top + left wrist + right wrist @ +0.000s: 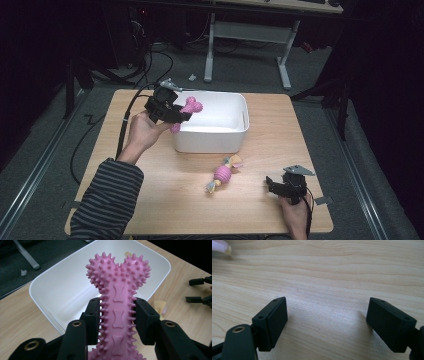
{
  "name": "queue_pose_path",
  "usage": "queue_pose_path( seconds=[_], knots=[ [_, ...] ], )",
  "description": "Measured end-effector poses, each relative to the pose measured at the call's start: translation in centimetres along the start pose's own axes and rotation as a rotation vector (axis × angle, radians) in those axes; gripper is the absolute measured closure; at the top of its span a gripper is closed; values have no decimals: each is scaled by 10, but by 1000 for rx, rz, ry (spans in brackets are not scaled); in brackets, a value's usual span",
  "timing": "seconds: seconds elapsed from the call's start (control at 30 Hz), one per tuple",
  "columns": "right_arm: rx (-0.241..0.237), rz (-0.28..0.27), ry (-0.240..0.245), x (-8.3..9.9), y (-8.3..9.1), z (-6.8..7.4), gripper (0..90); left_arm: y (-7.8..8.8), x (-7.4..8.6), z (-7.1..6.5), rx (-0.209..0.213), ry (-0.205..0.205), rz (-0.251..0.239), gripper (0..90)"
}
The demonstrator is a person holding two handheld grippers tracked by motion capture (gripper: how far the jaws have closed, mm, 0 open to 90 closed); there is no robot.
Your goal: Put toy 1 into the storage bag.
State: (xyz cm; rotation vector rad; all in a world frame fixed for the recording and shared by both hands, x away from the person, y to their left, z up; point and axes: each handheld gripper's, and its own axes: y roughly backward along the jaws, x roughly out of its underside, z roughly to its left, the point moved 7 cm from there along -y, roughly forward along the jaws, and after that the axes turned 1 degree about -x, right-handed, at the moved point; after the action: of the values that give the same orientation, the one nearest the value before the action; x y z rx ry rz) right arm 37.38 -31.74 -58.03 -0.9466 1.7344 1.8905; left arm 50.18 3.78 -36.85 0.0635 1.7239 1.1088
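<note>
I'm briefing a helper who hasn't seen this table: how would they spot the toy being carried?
Find the white bin on the wooden table. At its left rim the left gripper clamps a pink bone, spiked all over, unlike the rope toy lying nearer.

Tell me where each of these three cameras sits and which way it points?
High view: above the table, looking forward and down; striped sleeve, both hands.
Left gripper view: rides the left hand-held gripper, looking along jaws clamping the pink spiky bone toward the white bin.
Right gripper view: rides the right hand-held gripper, facing bare wood, jaws apart.
Shared: high and left views show bone and bin.
</note>
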Motion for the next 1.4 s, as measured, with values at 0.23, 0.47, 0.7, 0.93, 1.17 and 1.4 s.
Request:
queue_pose_path(
  seconds=[0.23,0.47,0.7,0.93,1.17,1.4],
  knots=[
    [-1,-1,1,0,0,0,174,-8,-8,4,-18,-6,2,592],
    [0,1,2,0,0,0,174,-26,-13,10,-30,4,12,592],
    [-1,1,5,0,0,0,175,-45,-13,17,-34,11,24,591],
    [-3,-1,7,0,0,0,175,-59,-10,22,-41,12,39,590],
    [-4,-1,7,0,0,0,176,-69,-7,22,-38,0,65,587],
    [-5,-1,6,0,0,1,177,-81,2,29,-42,16,97,586]
  ],
)
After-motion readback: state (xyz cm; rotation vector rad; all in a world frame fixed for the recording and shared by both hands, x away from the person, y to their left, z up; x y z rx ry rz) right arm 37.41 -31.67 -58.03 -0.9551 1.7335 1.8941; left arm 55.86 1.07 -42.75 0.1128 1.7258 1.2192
